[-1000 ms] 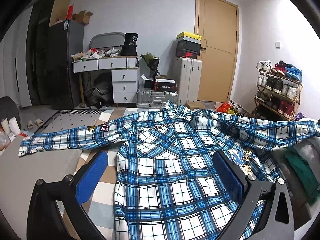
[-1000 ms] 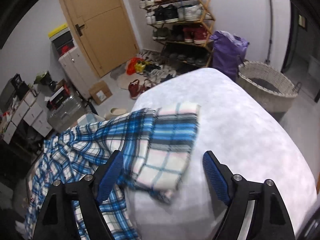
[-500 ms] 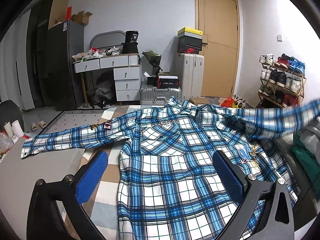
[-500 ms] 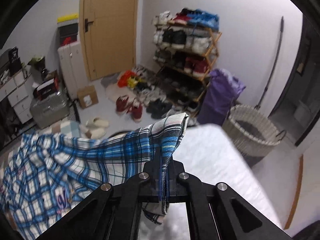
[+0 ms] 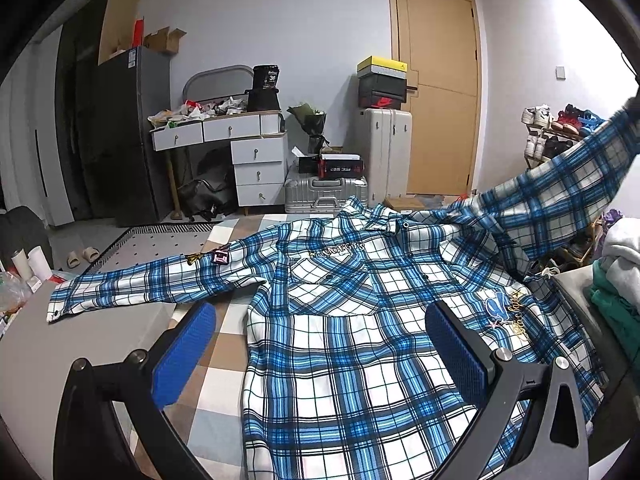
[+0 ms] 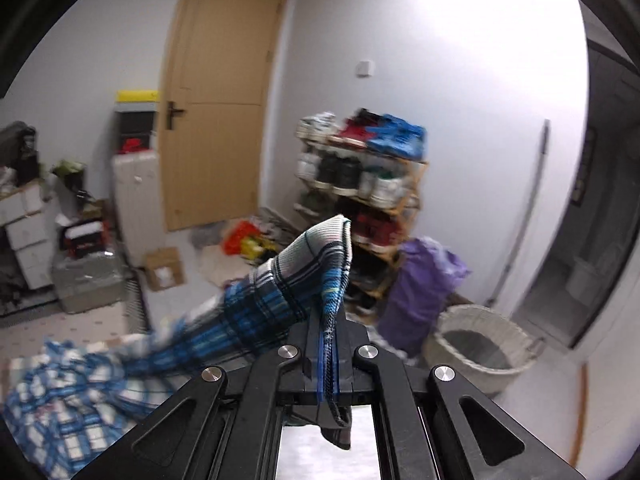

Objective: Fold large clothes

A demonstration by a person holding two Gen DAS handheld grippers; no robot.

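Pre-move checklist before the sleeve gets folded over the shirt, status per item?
1. Right tongs shut on sleeve cuff: ok, cloth pinched between the pads.
2. Sleeve lifted clear of the bed: ok, it hangs in the air toward the upper right.
3. Shirt body flat: ok, spread open, only small wrinkles.
4. Other sleeve laid out: ok, stretched flat to the left.
5. Left tongs free: ok, open over the shirt, nothing between them.
6. Clothes pile clear of the fold path: cannot tell, it sits close beside the shirt's right edge.
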